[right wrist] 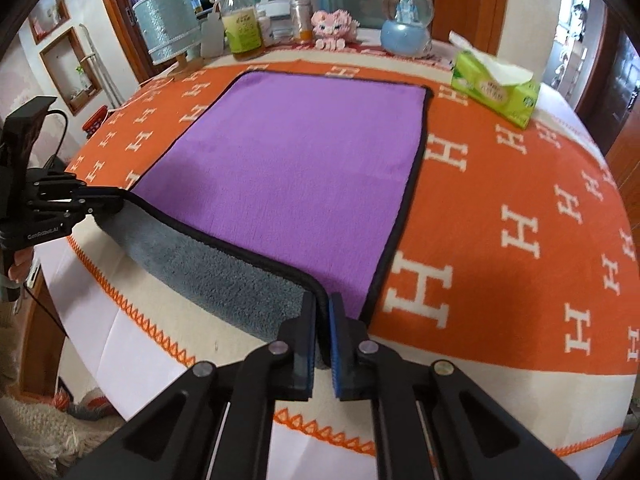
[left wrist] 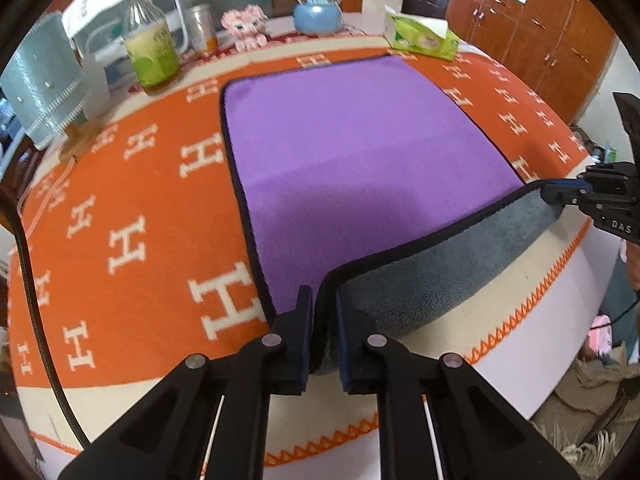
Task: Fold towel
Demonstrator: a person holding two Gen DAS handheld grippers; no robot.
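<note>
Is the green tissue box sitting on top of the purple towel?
No, the green tissue box rests on the orange blanket, apart from the purple towel's far corner.

Black gripper linkage, silver rivets, blue-padded jaws, "DAS" marking.

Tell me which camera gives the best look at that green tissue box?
The right wrist view: the tissue box sits fairly large near the purple towel's far right corner, a tissue poking out of its top. The left wrist view shows the same box smaller, squeezed against the far table edge.
</note>
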